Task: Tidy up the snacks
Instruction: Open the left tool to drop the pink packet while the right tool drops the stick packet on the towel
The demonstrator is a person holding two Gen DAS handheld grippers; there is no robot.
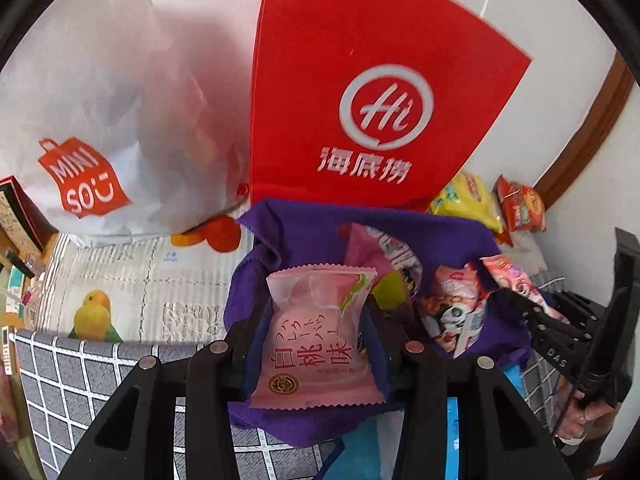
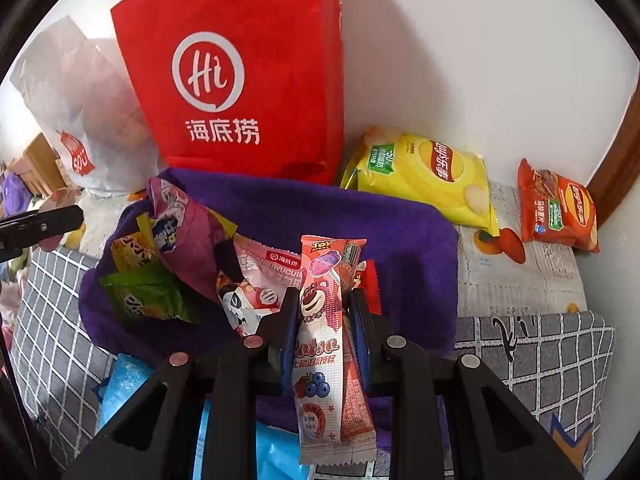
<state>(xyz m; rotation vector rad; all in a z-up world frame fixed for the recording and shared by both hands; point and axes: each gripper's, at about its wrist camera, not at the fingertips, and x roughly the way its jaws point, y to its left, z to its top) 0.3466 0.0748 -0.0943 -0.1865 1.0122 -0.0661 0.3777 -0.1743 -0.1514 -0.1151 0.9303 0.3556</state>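
Observation:
My left gripper (image 1: pixel 316 320) is shut on a pale pink peach-flavour snack packet (image 1: pixel 316 340), held over the open purple cloth bag (image 1: pixel 304 236). In the right wrist view my right gripper (image 2: pixel 324 308) is shut on a long pink Lotso snack stick (image 2: pixel 328 344), also above the purple bag (image 2: pixel 400 232). Inside the bag lie several packets: a purple one (image 2: pixel 184 232), a green one (image 2: pixel 148 296) and a pink-and-white one (image 2: pixel 256 280). The right gripper's fingers (image 1: pixel 548 320) show at the right of the left wrist view, the left one's tip (image 2: pixel 40 224) at the far left of the other.
A red paper bag (image 2: pixel 240 80) and a white MINISO bag (image 1: pixel 100 120) stand against the wall behind. A yellow chip bag (image 2: pixel 428 176) and an orange chip bag (image 2: pixel 556 208) lie at the right. A grey checked cloth (image 1: pixel 80 372) covers the near surface. A wooden door frame (image 2: pixel 616 168) is far right.

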